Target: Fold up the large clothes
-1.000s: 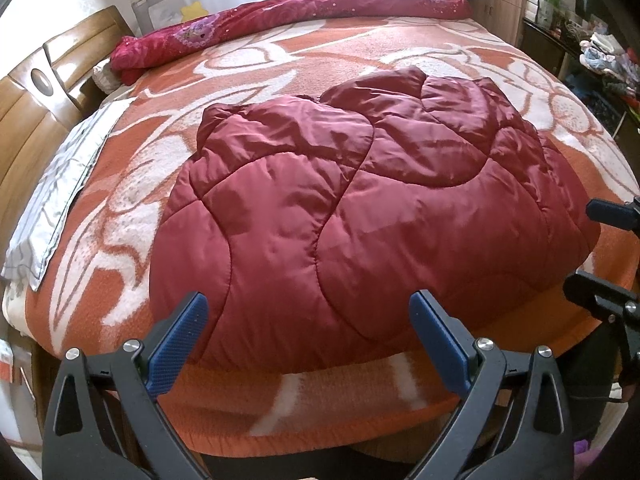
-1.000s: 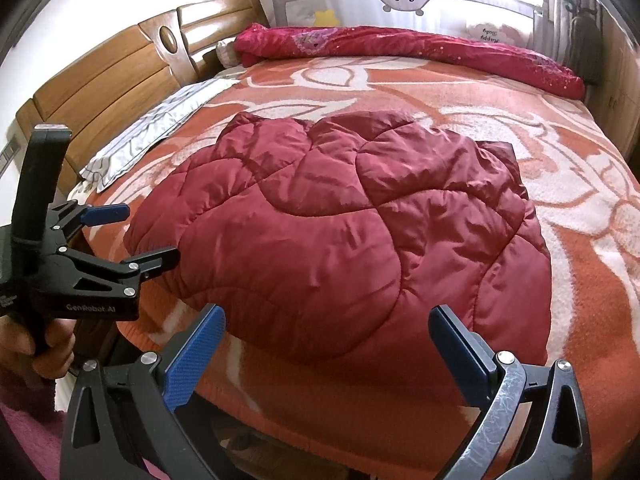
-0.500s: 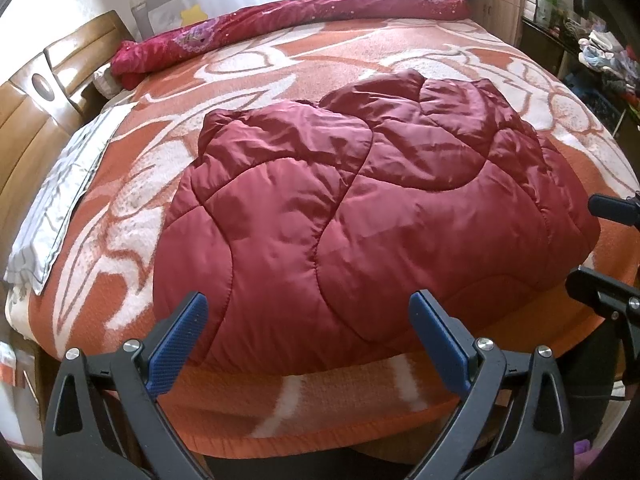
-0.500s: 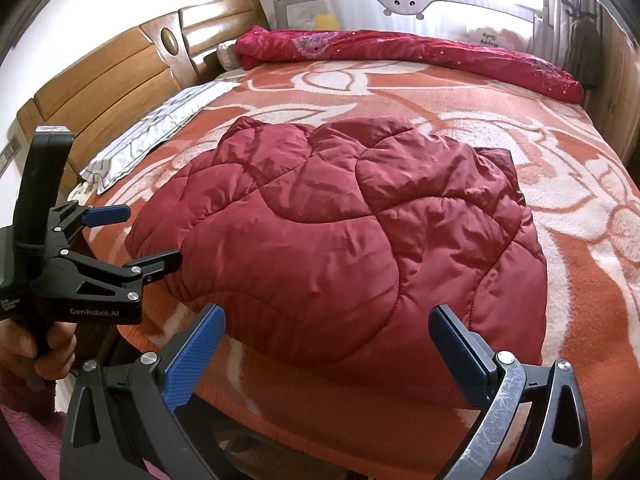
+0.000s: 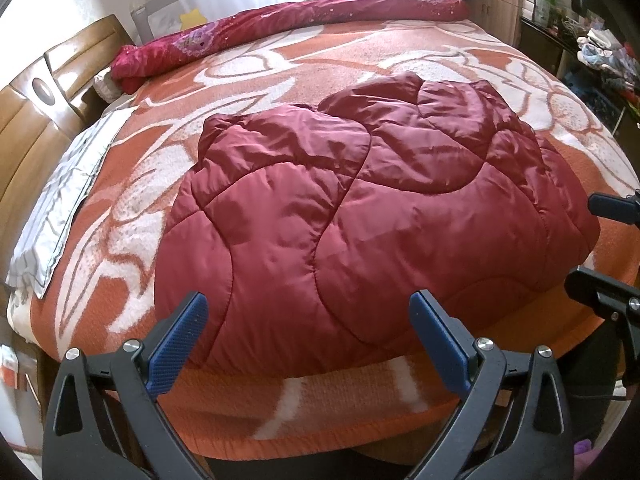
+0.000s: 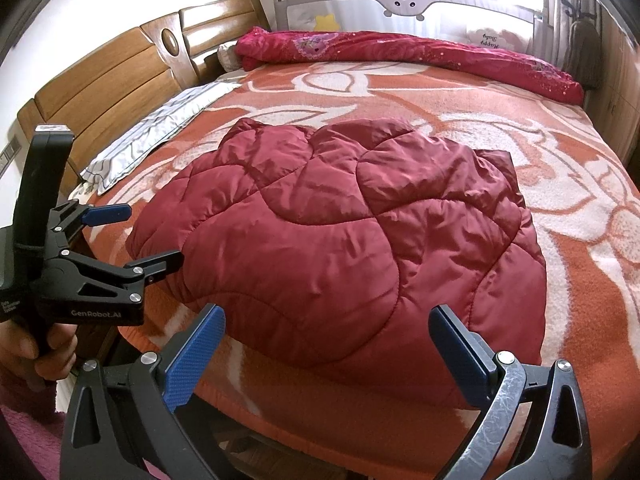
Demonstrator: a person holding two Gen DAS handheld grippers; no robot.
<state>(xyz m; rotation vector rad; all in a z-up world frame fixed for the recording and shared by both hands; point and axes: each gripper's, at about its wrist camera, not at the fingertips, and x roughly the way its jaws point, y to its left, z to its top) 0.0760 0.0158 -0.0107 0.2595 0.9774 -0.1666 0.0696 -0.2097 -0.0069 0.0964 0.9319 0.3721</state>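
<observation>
**Quilted maroon coat lies folded on the bed, both tongs spread wide**

The only clear lettering is "GenRobot.AI", printed white on the black body of the left tongs point(image 6: 138, 240), seen side-on at the left of the right wrist view with a hand point(image 6: 38, 356) round the grip. Writing on the grey padded bed rail with a bear face point(image 6: 404, 2) seems to say "Happy Baby", mirrored and faint.

The puffy, glossy maroon quilted coat point(image 5: 360, 216) lies as a rounded, folded bundle with curved stitch lines and soft creases, on the near part of the fuzzy orange-and-cream floral blanket point(image 5: 248, 68) covering the bed. A long crimson embroidered bolster point(image 6: 420, 54) lies along the far side, a grey striped pillow point(image 6: 160, 136) beside the glossy wooden headboard point(image 6: 104, 92).

The right tongs point(image 6: 324, 356) hover wide apart just before the coat's near edge, their textured blue pads point(image 6: 192, 360) gripping nothing. The left tongs likewise gape, empty, near its left edge.
</observation>
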